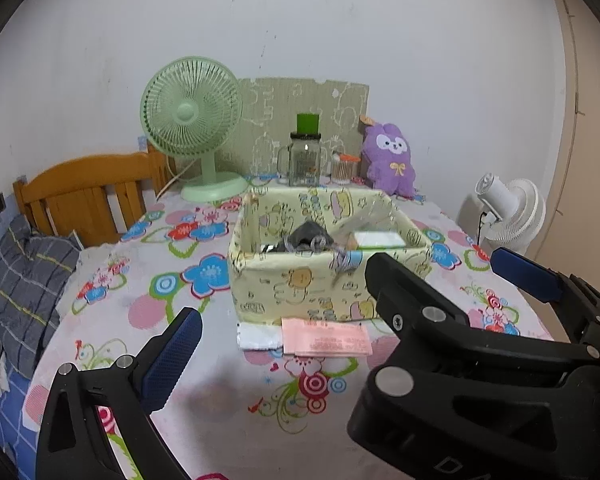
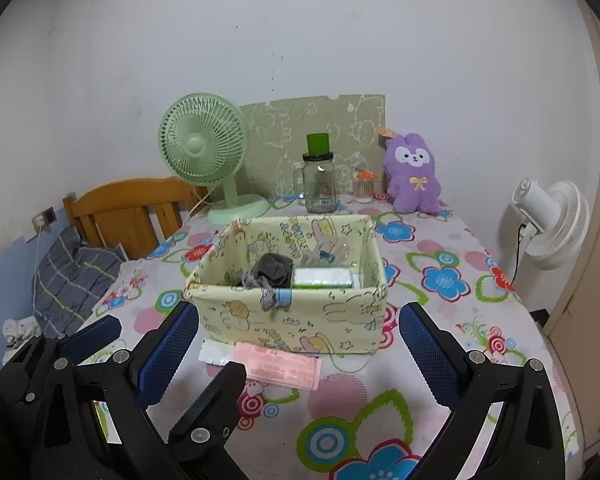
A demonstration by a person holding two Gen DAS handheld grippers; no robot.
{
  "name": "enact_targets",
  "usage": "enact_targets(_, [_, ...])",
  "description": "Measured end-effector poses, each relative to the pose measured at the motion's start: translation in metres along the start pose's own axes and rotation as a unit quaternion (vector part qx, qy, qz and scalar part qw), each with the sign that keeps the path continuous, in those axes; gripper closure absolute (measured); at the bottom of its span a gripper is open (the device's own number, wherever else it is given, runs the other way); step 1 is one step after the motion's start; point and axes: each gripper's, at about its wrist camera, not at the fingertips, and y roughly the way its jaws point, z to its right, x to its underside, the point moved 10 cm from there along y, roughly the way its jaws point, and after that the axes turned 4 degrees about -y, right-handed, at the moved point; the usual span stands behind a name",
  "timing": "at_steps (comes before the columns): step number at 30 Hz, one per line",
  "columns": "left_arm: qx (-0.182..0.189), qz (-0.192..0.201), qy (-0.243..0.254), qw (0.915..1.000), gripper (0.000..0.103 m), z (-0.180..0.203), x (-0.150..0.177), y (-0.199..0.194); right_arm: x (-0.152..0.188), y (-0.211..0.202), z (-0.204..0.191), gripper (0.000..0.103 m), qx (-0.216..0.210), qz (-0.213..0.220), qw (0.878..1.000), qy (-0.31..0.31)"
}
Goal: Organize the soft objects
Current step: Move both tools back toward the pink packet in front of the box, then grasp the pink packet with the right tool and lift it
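A pale yellow cartoon-print fabric basket (image 1: 300,280) (image 2: 288,316) stands mid-table. Inside it, a grey sock (image 1: 306,236) (image 2: 274,270) droops over the front rim beside a white-and-green pack (image 1: 380,239) (image 2: 324,278). Flat against the basket's front lie a pink packet (image 1: 326,336) (image 2: 284,366) and a white packet (image 1: 258,334) (image 2: 216,354). A purple plush (image 1: 390,158) (image 2: 412,174) sits at the back right. My left gripper (image 1: 300,340) is open and empty; its right finger is hidden behind my right gripper (image 2: 300,320), also open and empty, just short of the basket.
A green desk fan (image 1: 192,128), a glass jar with a green lid (image 1: 305,156), a swab holder (image 1: 345,168) and a cardboard panel (image 1: 332,104) line the back wall. A white fan (image 2: 552,224) stands off the table's right edge. A wooden headboard (image 1: 88,196) and a pillow (image 1: 24,284) lie left.
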Motion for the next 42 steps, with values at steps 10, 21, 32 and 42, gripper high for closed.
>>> enact_targets(10, [-0.013,-0.019,0.003,0.9997,0.001,-0.012,0.018,0.017,0.02,0.015,-0.003,0.002,0.003,-0.011,1.0,0.0])
enact_targets(21, [-0.028,-0.047,0.002,0.9985,0.001,-0.033,0.041,0.04,0.044,0.044,-0.017,0.002,-0.009,-0.041,0.999,-0.024])
enact_targets(32, [-0.037,-0.08,0.001,0.9961,0.003,-0.054,0.057,0.067,0.064,0.074,-0.028,0.003,-0.019,-0.076,0.996,-0.033])
enact_targets(42, [-0.045,-0.101,0.016,0.9937,0.006,-0.059,0.064,0.083,0.076,0.101,-0.035,0.008,-0.032,-0.116,0.992,-0.043])
